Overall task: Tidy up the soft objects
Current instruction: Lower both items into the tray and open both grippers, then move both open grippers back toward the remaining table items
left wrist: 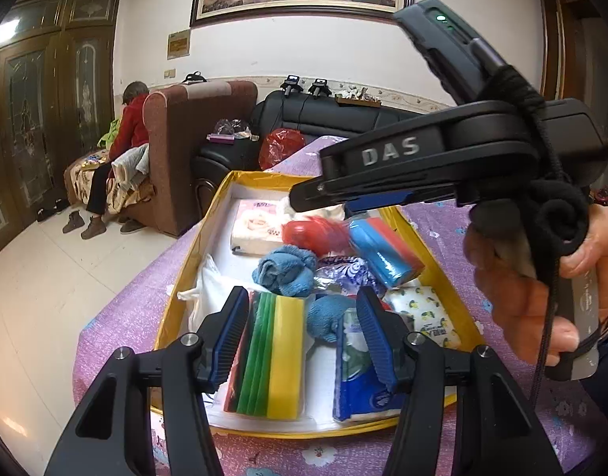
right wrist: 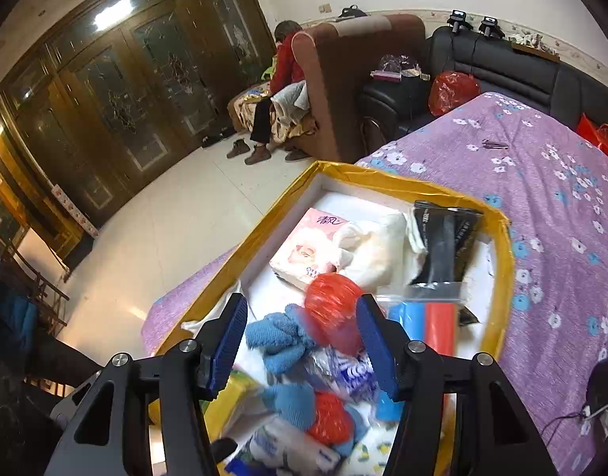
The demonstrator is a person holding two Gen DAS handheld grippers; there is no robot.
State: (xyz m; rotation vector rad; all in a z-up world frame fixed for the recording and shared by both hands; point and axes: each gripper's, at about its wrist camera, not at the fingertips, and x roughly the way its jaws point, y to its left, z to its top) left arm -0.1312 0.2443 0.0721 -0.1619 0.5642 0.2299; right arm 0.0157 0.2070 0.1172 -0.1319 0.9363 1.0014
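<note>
The right tool [right wrist: 302,333] hangs with its jaws apart and gripping nothing; a blurred red ball [right wrist: 333,317] sits between and just beyond its tips, in the yellow-rimmed box [right wrist: 502,238] on the purple bed [right wrist: 542,182]. The left tool [left wrist: 304,329], also apart and empty, hovers nearer the striped sponge [left wrist: 274,357], whose long axis runs along its fingers.
</note>
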